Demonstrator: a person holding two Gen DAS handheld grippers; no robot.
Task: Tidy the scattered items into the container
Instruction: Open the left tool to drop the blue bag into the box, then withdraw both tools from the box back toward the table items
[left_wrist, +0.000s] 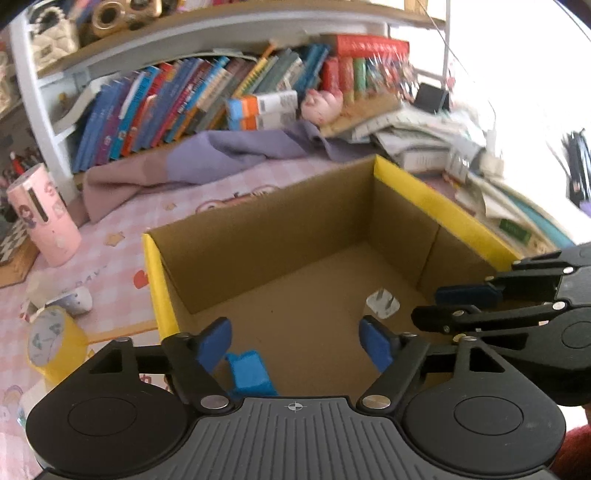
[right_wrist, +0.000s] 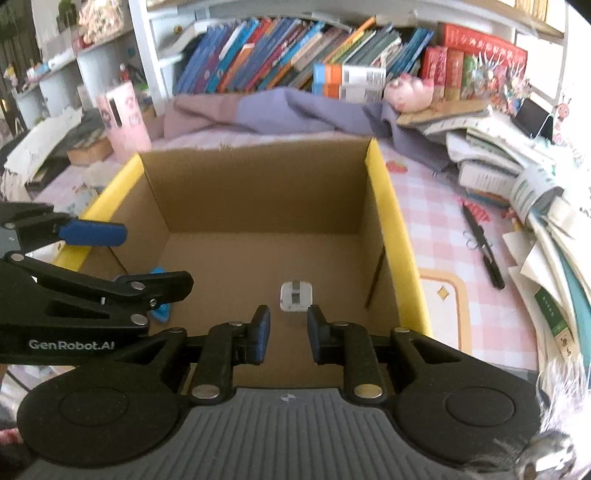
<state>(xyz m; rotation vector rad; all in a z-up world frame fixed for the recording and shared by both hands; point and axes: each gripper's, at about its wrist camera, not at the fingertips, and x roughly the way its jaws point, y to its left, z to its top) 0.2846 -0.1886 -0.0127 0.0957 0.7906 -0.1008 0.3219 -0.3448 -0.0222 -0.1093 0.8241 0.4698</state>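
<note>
An open cardboard box (left_wrist: 443, 206) with yellow side rims stands on the pink checked cloth; it also shows in the right wrist view (right_wrist: 388, 206). On its floor lie a white plug adapter (left_wrist: 383, 304), also in the right wrist view (right_wrist: 296, 295), and a blue plastic piece (left_wrist: 250, 373), also in the right wrist view (right_wrist: 161, 314). My left gripper (left_wrist: 295, 341) is open and empty above the box floor. My right gripper (right_wrist: 288, 332) is open and empty just above the adapter, and it shows at the right of the left wrist view (left_wrist: 439, 306).
A yellow tape roll (left_wrist: 55, 343) and a small white cup (left_wrist: 75, 301) lie left of the box. A pink cylinder (left_wrist: 42, 218) stands further left. A black pen-like tool (right_wrist: 482, 247) lies right of the box. Books, paper stacks and a purple cloth (right_wrist: 295, 110) crowd the back.
</note>
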